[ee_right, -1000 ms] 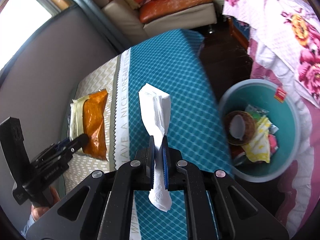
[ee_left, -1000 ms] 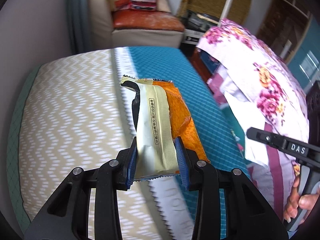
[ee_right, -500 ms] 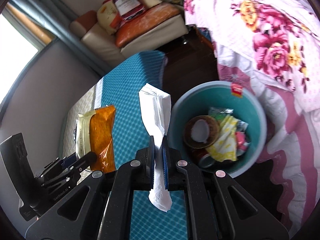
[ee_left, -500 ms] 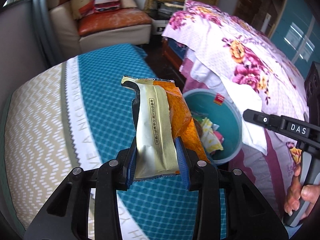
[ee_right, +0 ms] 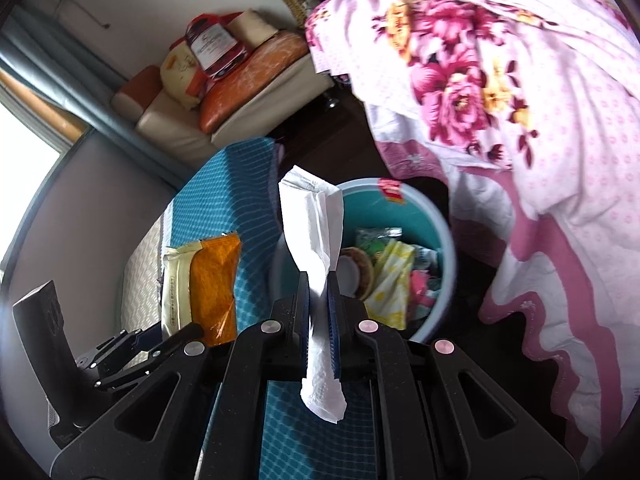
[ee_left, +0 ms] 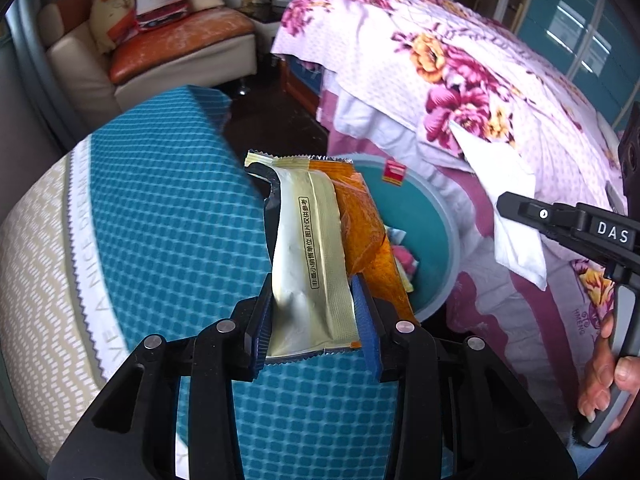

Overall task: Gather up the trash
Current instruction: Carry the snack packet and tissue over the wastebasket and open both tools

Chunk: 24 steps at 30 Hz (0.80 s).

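Note:
My left gripper (ee_left: 312, 284) is shut on a gold and orange snack wrapper (ee_left: 308, 240), held up over the edge of the blue cushion (ee_left: 168, 220), just beside the teal basin (ee_left: 448, 232). My right gripper (ee_right: 319, 280) pinches a folded white tissue (ee_right: 310, 216) that stands above the basin's near rim (ee_right: 450, 248); its jaws are opening slightly, with the tissue still between the pads. The basin holds several pieces of trash, among them a yellow wrapper (ee_right: 390, 276) and a coconut shell (ee_right: 354, 272). A hand (ee_left: 608, 372) grips the right tool's handle.
A bed with a pink flowered cover (ee_right: 500, 80) overhangs the basin on the right. Dark floor (ee_left: 272, 120) lies between cushion and bed. Behind stands a cream sofa (ee_left: 180, 52) with an orange seat and bags piled on it.
Both grippers have swung right with their loads, from over the cushion to the basin's edge. The basin has come close under the tissue and the wrapper. The tissue sits a touch looser.

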Tool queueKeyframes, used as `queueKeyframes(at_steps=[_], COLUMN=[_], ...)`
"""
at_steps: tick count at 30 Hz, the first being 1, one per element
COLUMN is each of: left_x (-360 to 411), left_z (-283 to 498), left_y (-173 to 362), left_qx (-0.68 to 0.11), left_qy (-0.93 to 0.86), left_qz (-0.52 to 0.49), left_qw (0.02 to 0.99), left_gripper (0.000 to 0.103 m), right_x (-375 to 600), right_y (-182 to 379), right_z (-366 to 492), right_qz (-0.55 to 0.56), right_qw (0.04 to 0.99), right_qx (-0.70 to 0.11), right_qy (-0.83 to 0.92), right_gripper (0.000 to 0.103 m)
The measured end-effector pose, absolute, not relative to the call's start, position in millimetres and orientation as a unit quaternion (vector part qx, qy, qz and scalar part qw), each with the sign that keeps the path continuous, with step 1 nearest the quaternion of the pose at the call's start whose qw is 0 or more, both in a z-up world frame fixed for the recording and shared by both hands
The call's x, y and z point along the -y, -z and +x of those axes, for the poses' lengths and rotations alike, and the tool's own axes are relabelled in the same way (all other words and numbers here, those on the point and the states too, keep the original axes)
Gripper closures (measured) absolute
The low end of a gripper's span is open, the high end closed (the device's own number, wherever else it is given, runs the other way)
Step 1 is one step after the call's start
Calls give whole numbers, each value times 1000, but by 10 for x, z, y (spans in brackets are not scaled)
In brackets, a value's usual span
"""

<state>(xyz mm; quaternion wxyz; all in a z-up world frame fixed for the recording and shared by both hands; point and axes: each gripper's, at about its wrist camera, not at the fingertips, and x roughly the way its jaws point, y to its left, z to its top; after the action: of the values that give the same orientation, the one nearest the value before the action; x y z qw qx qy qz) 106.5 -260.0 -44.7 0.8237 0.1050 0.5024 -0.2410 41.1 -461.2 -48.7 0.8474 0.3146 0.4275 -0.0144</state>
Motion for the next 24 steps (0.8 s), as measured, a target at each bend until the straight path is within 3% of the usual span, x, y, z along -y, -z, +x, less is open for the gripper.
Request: queueKeyframes(at_steps=[12, 24], left_x=[3135, 3199], left_z=[1199, 1422], left_y=[682, 956], left_qx=[-520, -545], left_qy=[270, 272], left_qz=[129, 123], left_qw=[800, 784], left_gripper=[63, 61], right_x=[4902, 4909], right_y=[556, 630], right_z=[433, 642], right_qz=[316, 305], right_qw=[843, 837], right_qx=[-434, -452], right_qy=[34, 43], right_gripper=[94, 94])
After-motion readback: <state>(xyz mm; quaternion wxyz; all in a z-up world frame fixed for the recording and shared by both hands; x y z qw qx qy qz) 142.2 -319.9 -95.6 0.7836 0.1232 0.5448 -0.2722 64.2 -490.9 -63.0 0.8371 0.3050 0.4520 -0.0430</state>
